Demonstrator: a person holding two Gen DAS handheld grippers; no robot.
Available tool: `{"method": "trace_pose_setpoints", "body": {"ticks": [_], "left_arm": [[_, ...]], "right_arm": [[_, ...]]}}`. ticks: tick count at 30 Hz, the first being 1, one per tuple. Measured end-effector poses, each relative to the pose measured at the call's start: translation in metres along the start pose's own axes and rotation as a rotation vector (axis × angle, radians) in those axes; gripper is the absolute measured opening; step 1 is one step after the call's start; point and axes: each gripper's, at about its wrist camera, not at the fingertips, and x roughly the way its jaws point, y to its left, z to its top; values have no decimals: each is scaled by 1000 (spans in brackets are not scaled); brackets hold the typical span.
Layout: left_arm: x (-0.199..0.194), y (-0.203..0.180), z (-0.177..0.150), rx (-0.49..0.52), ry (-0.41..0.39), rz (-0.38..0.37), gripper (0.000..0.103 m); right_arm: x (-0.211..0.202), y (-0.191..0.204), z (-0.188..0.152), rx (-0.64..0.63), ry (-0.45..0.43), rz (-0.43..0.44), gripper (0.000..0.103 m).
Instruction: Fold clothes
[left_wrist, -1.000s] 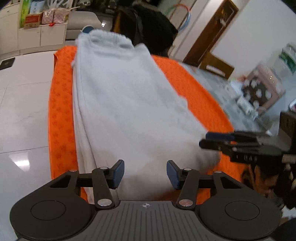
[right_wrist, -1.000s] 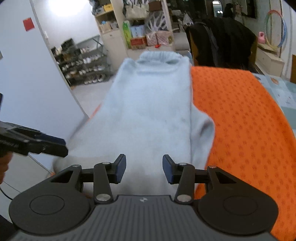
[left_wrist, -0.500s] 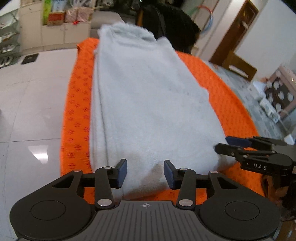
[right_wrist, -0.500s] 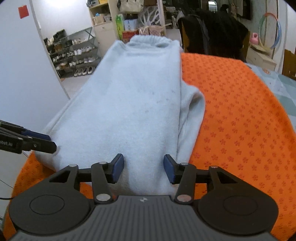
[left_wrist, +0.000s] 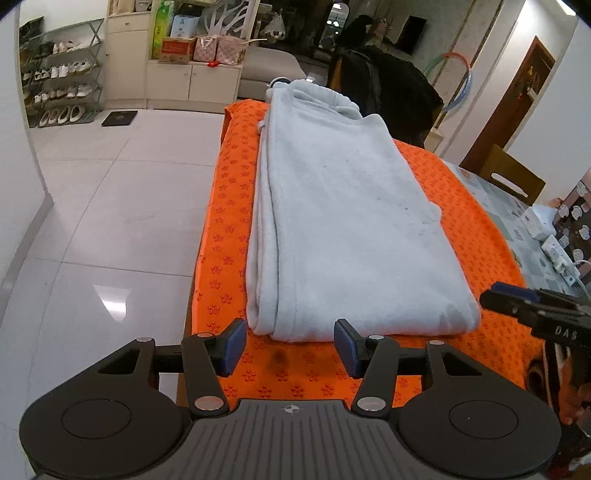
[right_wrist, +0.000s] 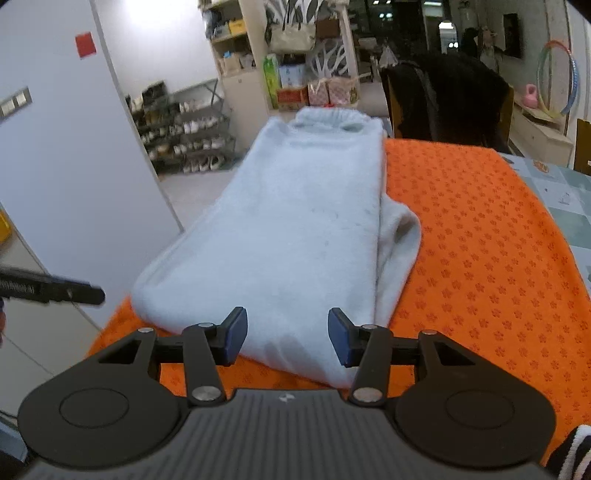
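Note:
Light grey fleece trousers (left_wrist: 351, 229) lie folded lengthwise on an orange flower-print mat (left_wrist: 229, 229), waistband at the far end. My left gripper (left_wrist: 290, 345) hovers over bare mat just short of the near hem. Its jaws are opening and nothing is between them. The right gripper (left_wrist: 517, 299) pokes in from the right, beside the hem's corner. In the right wrist view, my right gripper (right_wrist: 287, 332) is open above the trousers (right_wrist: 303, 229) at their near end. Cloth shows between its pads, which do not press it. The left gripper (right_wrist: 92, 295) reaches in from the left.
The mat (right_wrist: 480, 240) covers a table whose left edge drops to white floor tiles (left_wrist: 110, 221). A chair draped with a dark coat (left_wrist: 391, 85) stands behind the waistband. Plugs and a power strip (left_wrist: 554, 251) lie at the right. A white wall (right_wrist: 74, 184) is close on the left.
Both grippers have drawn back along the trousers to the near hem. The left fingers were over cloth and are now over bare mat. Both pairs of jaws stand slightly wider.

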Motion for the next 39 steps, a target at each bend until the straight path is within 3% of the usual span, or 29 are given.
{"method": "trace_pose_setpoints", "body": {"ticks": [10,17,22,27,30,33,39], "left_arm": [[15,2,25,44,39,-63,55],[25,7,31,4,44,-99,55],[19,3,29,59,31,-105,59],[13,0,17,118,49,-127,67],[17,1,2,131,76,-147,78],[28,-2,-8,167,90,-138,80],[65,-3,-10,240,92,-58,80]], "right_arm": [[-9,3,7,122,-107,-51,58],[-13,0,9,134,-92,-84,58],[-10,-1,11,118,-78,-91,58],[-10,-2,10,31,-45,-44,67],[-7,-7,2,-26,0,-19,72],[2,-17,-6,-88,56,-24,77],[26,-30,-25,-185,142,-2,77]]}}
